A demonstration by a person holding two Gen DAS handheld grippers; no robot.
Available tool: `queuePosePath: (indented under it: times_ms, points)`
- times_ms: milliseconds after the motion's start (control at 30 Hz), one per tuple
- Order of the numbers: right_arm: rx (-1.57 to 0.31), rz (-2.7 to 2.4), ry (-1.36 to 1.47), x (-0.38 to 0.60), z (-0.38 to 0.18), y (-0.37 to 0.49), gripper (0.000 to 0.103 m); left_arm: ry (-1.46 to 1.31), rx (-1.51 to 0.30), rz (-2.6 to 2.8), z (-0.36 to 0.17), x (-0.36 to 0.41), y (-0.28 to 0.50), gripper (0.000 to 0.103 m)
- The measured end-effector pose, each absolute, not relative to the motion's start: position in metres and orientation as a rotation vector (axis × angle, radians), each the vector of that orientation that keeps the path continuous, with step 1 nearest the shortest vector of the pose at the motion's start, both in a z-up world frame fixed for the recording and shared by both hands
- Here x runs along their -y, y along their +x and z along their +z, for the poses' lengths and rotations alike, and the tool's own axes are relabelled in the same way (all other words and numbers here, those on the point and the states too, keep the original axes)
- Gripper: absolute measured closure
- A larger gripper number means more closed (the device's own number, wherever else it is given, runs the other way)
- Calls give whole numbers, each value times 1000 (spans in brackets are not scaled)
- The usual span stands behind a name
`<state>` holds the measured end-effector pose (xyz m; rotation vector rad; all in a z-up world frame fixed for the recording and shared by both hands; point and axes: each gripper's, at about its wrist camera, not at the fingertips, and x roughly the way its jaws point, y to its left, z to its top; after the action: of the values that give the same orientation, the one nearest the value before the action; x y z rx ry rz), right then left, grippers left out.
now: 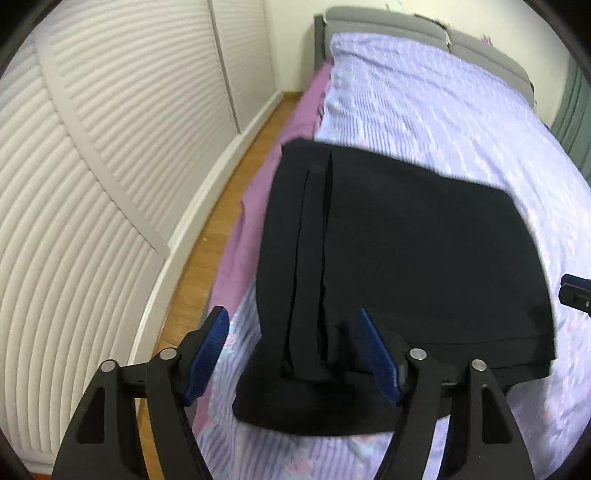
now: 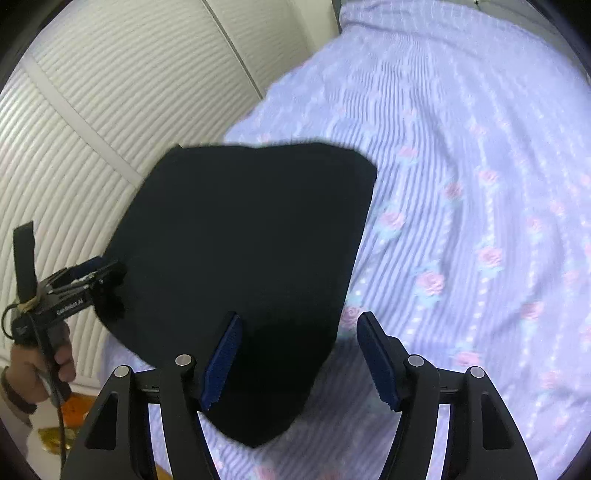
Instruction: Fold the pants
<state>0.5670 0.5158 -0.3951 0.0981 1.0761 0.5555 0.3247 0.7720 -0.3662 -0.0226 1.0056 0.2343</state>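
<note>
- Bed (image 1: 424, 110): covered by a lilac striped sheet with pink flowers; a purple layer (image 1: 314, 99) shows along its left edge, beside the wood floor (image 1: 218, 206).
- Closet doors (image 1: 92, 147): white, slatted, running along the far side of the floor strip.
- Headboard (image 1: 388, 22): grey, at the far end of the bed.
- Pants (image 1: 388, 251): black, folded into a compact block, lying flat near the bed's left edge at its near end; a lower layer sticks out toward the near edge.
- Left gripper (image 1: 295, 354): blue-padded fingers spread wide, hovering over the pants' near-left corner, clamping nothing. In the right wrist view its tips sit at the pants' left edge; contact cannot be judged.
- Right gripper (image 2: 299, 358): fingers spread wide, straddling the pants' near-right edge, one over the cloth, the other over the sheet.
</note>
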Motion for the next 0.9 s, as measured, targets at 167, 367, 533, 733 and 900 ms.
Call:
queuePosePath:
  times_ms: [167,367,533,733,900]
  points:
    - [-989,621,22,-516,-370,556,38,-60,-917,223,-335,-743,316,28]
    - [-969,690,-78,-539,-388,551,57,-86,-891,127,-348,-710,338,28]
    - [-1015,685,-156,-554,-417,554,62,-94,-983,125,-393,-709,354,28]
    - [-1020,689,-180,-557,-437,551,59,-69,-990,110,-420,-718,349,29]
    - [-995,675,-113,-543,-419,547,56,-81,-944,114,-394,-707,337,29]
